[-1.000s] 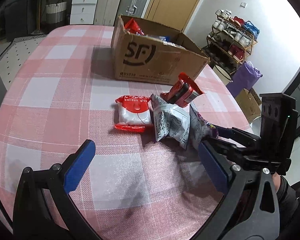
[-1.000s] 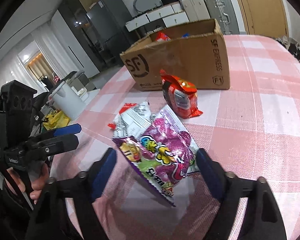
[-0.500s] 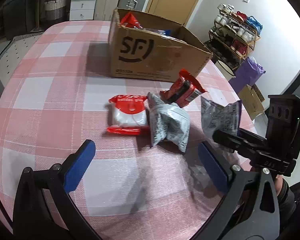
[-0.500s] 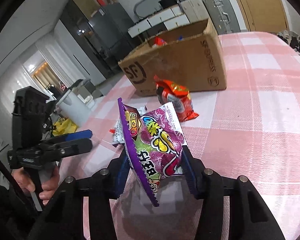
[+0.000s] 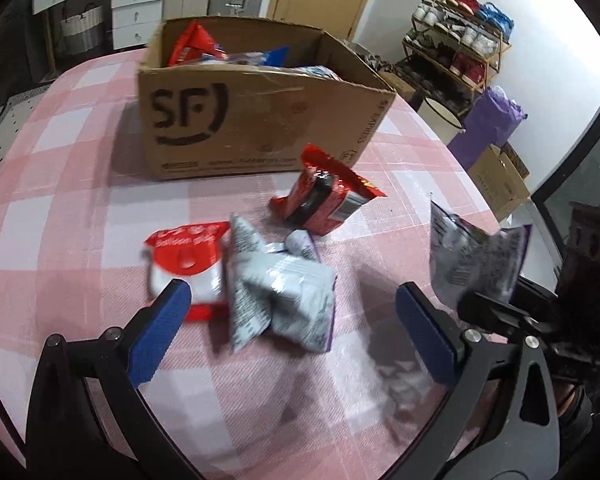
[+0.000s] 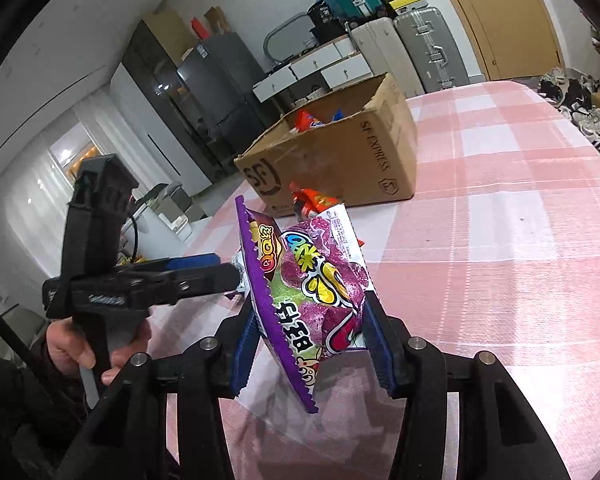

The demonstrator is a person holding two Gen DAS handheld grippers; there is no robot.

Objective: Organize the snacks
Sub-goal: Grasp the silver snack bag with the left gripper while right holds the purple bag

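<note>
1. Since the earlier frame, the right gripper (image 6: 312, 344) has shut its blue pads on the purple candy bag (image 6: 312, 284) and raised it off the pink checked tablecloth (image 6: 500, 240); the left gripper (image 5: 292, 340) has advanced toward the snacks left on the cloth.
2. Right claw: narrow, clamped on the lower part of the bag. The bag hangs clear of the table, tilted, its serrated purple edge down toward the camera. In the left wrist view it shows at far right, silver back outward.
3. Left claw: wide, nothing between the pads. It hangs over the silver packet (image 5: 284, 292); the red-and-white packet (image 5: 184, 256) lies touching that packet on its left, and the red packet (image 5: 324, 200) lies farther off, just before the cardboard box (image 5: 228, 120).
4. Box stands at the far side of the table, open-topped, with snacks already inside.
5. Risk: the grip is on soft film over loose contents. The candy could shift, and a quick swing toward the box might let the bag slide out.
6. Risk: a low carry could catch the hanging edge on the near box wall, or clip the red packet.
7. Risk: the two grippers are close together; the bag may brush the left gripper. The silver packet is crumpled, so closing there may also pinch the red-and-white packet.
</note>
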